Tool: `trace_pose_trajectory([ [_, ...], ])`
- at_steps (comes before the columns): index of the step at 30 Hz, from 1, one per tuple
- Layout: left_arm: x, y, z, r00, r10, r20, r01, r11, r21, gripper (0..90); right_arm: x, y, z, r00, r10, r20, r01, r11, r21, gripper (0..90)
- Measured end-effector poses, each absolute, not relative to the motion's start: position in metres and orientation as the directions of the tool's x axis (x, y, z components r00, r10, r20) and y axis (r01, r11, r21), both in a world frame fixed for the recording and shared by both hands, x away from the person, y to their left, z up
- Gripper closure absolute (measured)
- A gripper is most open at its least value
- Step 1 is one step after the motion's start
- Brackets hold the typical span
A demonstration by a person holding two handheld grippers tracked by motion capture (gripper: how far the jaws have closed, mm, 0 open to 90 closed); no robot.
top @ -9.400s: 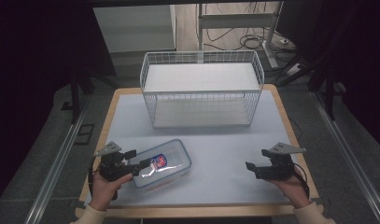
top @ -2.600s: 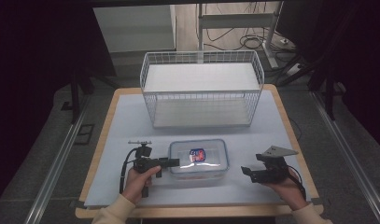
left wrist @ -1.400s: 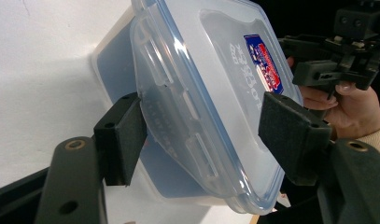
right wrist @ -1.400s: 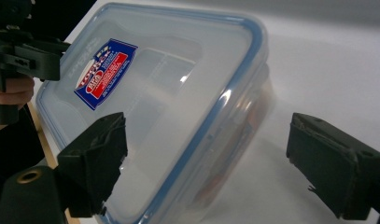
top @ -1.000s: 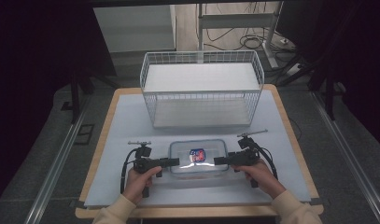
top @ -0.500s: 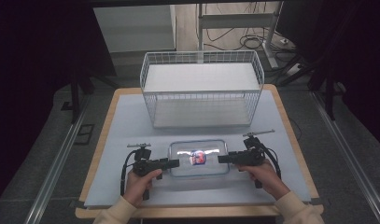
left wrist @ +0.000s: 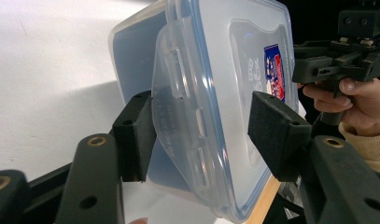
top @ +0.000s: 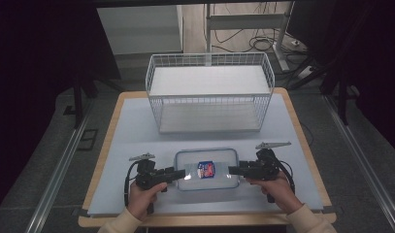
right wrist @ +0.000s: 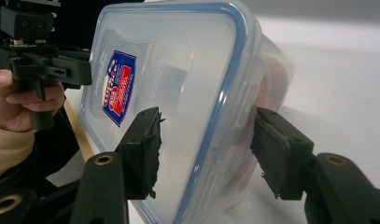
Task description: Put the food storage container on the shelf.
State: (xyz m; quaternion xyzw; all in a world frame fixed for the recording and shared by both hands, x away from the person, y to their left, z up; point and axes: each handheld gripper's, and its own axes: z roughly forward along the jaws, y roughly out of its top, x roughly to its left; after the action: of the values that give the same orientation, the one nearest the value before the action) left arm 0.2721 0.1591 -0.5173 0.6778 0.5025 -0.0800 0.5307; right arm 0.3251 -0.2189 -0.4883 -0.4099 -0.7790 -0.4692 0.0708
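a pale blue mat covers the wooden bench (top: 112,145) in a dark room. one clear lidded plastic container (top: 206,168) lies near its front edge, the left hand-held gripper (top: 178,173) closing loosely around its end, the right hand-held gripper (top: 234,170) clamping the other, before one white wire basket (top: 209,92).

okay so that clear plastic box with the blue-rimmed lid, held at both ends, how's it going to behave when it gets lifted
The plastic box looks rigid, so it should rise flat rather than sag. Its walls are smooth and glossy, so it may slip between the pads; the left tongs have been closing around one end, one pad apart from the lid. The right tongs straddle the other end. It holds little, so probably light.
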Motion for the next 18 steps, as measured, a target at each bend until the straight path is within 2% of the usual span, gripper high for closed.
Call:
trace_pose_trajectory([
  [6, 0.269, 0.158, -0.516, 0.491, 0.604, -0.627, 0.754, 0.065, 0.653, 43.7, 0.316, -0.221, -0.487, -0.662, 0.579, 0.476, 0.688, 0.218, 0.693, 45.7],
  [13, 0.268, 0.157, -0.514, 0.494, 0.608, -0.622, 0.752, 0.061, 0.656, 43.7, 0.316, -0.223, -0.487, -0.65, 0.573, 0.499, 0.702, 0.2, 0.684, 47.6],
  [18, 0.266, 0.155, -0.512, 0.494, 0.622, -0.607, 0.745, 0.058, 0.665, 43.6, 0.313, -0.221, -0.485, -0.663, 0.583, 0.47, 0.682, 0.211, 0.701, 47.6],
])
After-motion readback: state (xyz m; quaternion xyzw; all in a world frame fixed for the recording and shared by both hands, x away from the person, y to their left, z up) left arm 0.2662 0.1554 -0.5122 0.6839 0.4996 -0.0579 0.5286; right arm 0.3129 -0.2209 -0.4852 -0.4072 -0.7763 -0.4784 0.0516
